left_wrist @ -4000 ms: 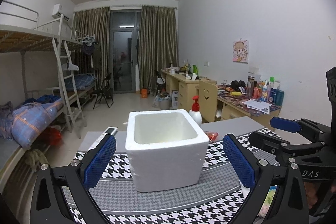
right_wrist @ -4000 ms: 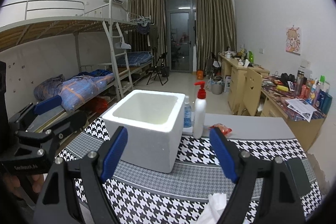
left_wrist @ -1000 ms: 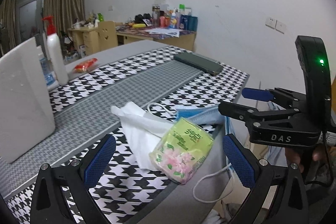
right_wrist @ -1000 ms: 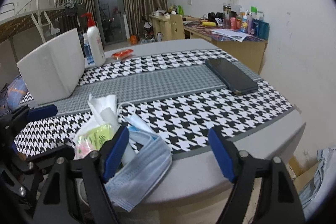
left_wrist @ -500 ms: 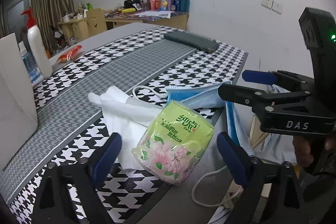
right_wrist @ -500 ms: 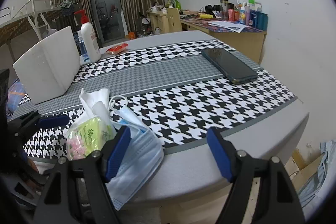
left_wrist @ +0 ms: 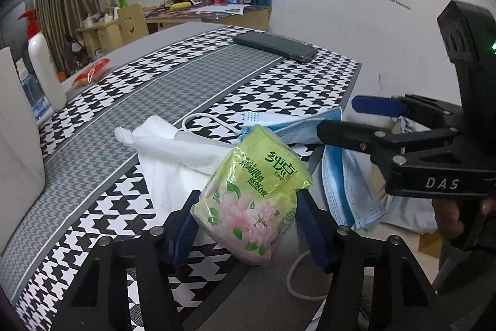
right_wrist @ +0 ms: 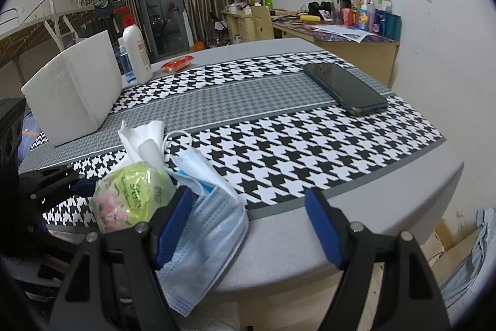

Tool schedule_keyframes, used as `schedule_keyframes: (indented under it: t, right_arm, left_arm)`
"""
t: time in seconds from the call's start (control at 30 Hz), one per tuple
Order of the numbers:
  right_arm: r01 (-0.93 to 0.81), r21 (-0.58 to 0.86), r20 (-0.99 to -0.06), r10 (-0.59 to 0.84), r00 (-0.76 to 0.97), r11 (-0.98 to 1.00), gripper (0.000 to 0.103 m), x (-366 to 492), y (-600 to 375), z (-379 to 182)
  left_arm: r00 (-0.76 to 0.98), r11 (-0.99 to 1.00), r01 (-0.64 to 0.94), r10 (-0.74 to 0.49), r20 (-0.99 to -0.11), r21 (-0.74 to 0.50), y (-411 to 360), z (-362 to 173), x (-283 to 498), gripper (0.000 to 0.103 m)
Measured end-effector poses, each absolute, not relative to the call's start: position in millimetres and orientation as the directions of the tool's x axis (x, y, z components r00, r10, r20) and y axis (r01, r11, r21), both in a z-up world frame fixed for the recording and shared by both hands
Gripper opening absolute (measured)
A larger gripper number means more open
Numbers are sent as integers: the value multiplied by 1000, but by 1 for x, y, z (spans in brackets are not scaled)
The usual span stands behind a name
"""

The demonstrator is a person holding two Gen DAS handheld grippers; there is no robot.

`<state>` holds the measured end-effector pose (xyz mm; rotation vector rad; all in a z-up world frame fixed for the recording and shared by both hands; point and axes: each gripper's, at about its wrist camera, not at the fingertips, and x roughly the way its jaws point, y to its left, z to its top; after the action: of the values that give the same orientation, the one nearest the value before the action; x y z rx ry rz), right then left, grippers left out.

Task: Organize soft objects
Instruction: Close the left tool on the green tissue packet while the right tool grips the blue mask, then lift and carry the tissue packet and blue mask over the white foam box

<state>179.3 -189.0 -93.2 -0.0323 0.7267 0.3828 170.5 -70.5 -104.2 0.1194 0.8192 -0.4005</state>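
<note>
At the near edge of the table (left_wrist: 325, 76), my left gripper (left_wrist: 245, 225) has just been closing and now pinches the green tissue pack (left_wrist: 257, 194), so I squeeze gently and lift straight up, clear of the blue mask (left_wrist: 347, 188), while my right gripper (right_wrist: 248, 222) waits open.

The right gripper (right_wrist: 246, 217) hung with its jaws wide apart over the near edge of the table (right_wrist: 387, 207); a blue face mask (right_wrist: 207, 234) drooped over that edge beside its left finger; a green tissue pack (right_wrist: 131, 196) sat just left of the mask, white tissue (right_wrist: 141, 138) behind it; a dark phone (right_wrist: 344, 89) lay well apart; a white foam box (right_wrist: 74, 92) stood at the far left.
</note>
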Motion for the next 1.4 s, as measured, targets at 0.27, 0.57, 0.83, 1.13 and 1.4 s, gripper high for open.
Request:
schedule_keyframes:
  t: [0.27, 0.57, 0.83, 1.13, 1.4]
  right_arm:
    - [-366, 109, -687, 336, 644, 924, 72, 184, -184, -103]
    - [-382, 121, -707, 349, 615, 916, 42, 184, -181, -106]
    - [-359, 124, -710, 335, 619, 925, 24, 187, -183, -105]
    - [-356, 126, -677, 342, 651, 926, 22, 181, -184, -92]
    - [-364, 124, -646, 354, 676, 923, 22, 176, -181, -78]
  left_arm:
    - [621, 916, 391, -335, -709, -90, -64, -97, 166, 57]
    - [630, 910, 393, -370, -683, -131, -56, -88, 159, 54]
    - [644, 910, 392, -377, -666, -136, -51, -81, 152, 54]
    - [673, 919, 374, -363, -645, -126, -44, -72, 146, 54]
    - [712, 937, 331, -328, -621, -115, -32, -61, 140, 54]
